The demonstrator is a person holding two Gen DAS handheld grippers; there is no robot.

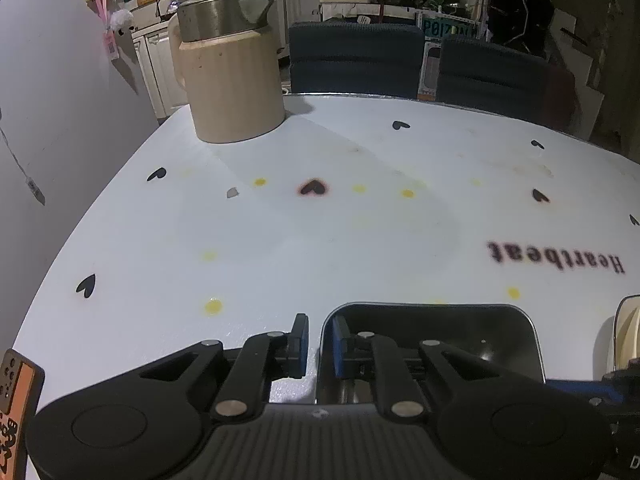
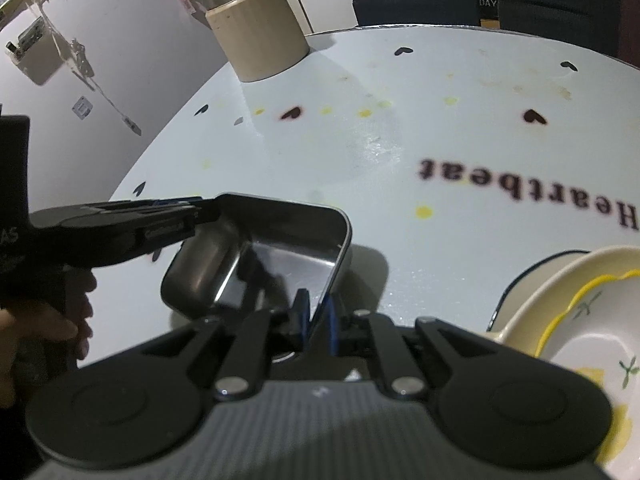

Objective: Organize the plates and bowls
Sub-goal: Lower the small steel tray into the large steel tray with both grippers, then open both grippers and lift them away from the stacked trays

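Here, white table (image 1: 280, 240) with glossy cloth: black hearts, yellow dots, upside-down "Heartbeat" print (image 2: 532, 192). Beige ribbed kettle (image 1: 232, 80) with steel top at far left corner; two dark chairs (image 1: 356, 60) behind, cluttered shelves beyond. Metal tray (image 2: 280, 256), rounded rectangle, dark shiny interior, tilted above tabletop. Left gripper (image 1: 316, 344) pinches one rim wall, right gripper (image 2: 316, 320) pinches opposite rim. Stacked cream plates (image 2: 580, 320), yellow wavy edge, green sprigs, just right of tray.

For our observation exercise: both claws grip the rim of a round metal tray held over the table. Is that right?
Not quite: the metal tray is rectangular with rounded corners, as the right wrist view shows. The left claw and right claw do both grip its rim above the table.
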